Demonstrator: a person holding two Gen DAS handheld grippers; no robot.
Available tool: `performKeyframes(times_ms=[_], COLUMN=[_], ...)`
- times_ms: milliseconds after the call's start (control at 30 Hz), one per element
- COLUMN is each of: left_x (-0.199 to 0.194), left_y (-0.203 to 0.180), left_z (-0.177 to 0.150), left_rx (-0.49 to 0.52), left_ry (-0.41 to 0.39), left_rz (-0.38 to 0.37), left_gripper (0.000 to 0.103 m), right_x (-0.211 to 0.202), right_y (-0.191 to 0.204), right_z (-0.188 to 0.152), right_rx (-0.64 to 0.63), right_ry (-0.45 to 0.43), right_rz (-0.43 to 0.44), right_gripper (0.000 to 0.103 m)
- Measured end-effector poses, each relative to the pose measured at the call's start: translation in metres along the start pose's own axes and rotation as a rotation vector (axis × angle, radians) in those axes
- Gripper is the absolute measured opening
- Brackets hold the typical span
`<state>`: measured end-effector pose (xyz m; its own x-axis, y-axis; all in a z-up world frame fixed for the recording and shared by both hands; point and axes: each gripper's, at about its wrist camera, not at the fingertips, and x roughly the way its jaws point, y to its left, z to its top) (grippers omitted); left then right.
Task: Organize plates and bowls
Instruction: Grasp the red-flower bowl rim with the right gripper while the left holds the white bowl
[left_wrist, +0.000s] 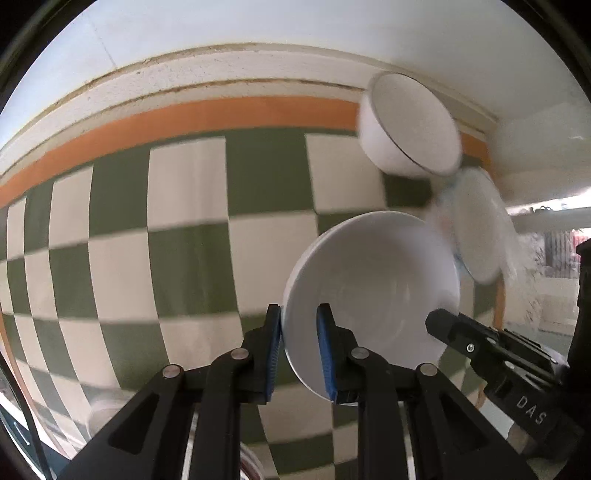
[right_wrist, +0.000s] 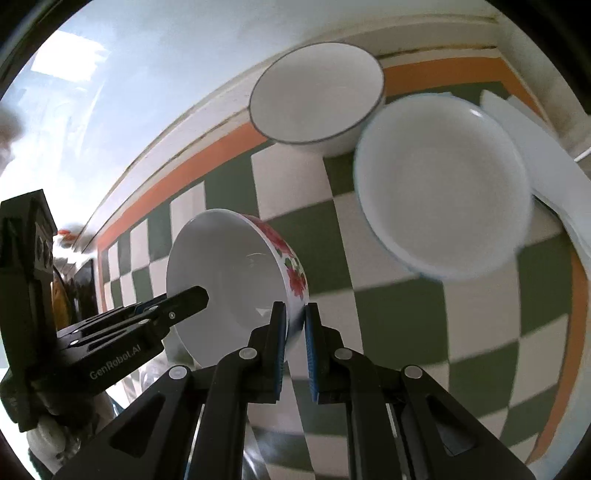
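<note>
A bowl (left_wrist: 373, 280), white inside with red flowers on its outer wall (right_wrist: 295, 273), is over the green and cream checked cloth (left_wrist: 184, 240). My left gripper (left_wrist: 298, 314) is shut on its near rim, one blue pad inside and one outside. In the right wrist view my right gripper (right_wrist: 295, 314) is shut on the rim of this same floral bowl (right_wrist: 229, 266). Each gripper shows in the other's view at the opposite rim: the right gripper (left_wrist: 439, 325) and the left gripper (right_wrist: 195, 297).
A white bowl with a grey rim (right_wrist: 317, 92) stands near the cloth's orange border. A wide shallow dish with a blue rim (right_wrist: 443, 184) sits beside it, and flat white plates (right_wrist: 546, 166) lie at the far right. In the left wrist view, the grey-rimmed bowl (left_wrist: 410, 122) and the dish (left_wrist: 476, 225) are at upper right.
</note>
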<state>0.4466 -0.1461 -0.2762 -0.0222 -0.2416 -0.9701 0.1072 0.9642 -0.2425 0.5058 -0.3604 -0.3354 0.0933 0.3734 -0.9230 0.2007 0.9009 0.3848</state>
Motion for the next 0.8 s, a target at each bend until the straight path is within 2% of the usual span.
performKeyframes(times_ms=[167, 333, 567, 800], left_x=[-0.013, -0.010, 0.020, 0.046], left_y=[-0.020, -0.029, -0.035, -0.044], left_z=[-0.054, -0.089, -0.113, -0.123], left_rx=[0.040, 0.072, 0.087, 0.101], left_ry=[0.000, 0.033, 0.104, 0.143], left_rz=[-0.014, -0.011, 0.007, 0.039], left_gripper=[0.017, 0.017, 0.017, 0.017], right_x=[-0.025, -0.033, -0.019, 0.001], right_y=[-0.011, -0.026, -0.050, -0.061], right_z=[-0.046, -0.094, -0.130, -0.140], right_rx=[-0.020, -0.028, -0.001, -0.002], right_ry=[0.008, 0.034, 0.070, 0.095], right_rz=[-0.007, -0.020, -0.024, -0.044], right_gripper=[0.012, 0.012, 0.012, 0.012])
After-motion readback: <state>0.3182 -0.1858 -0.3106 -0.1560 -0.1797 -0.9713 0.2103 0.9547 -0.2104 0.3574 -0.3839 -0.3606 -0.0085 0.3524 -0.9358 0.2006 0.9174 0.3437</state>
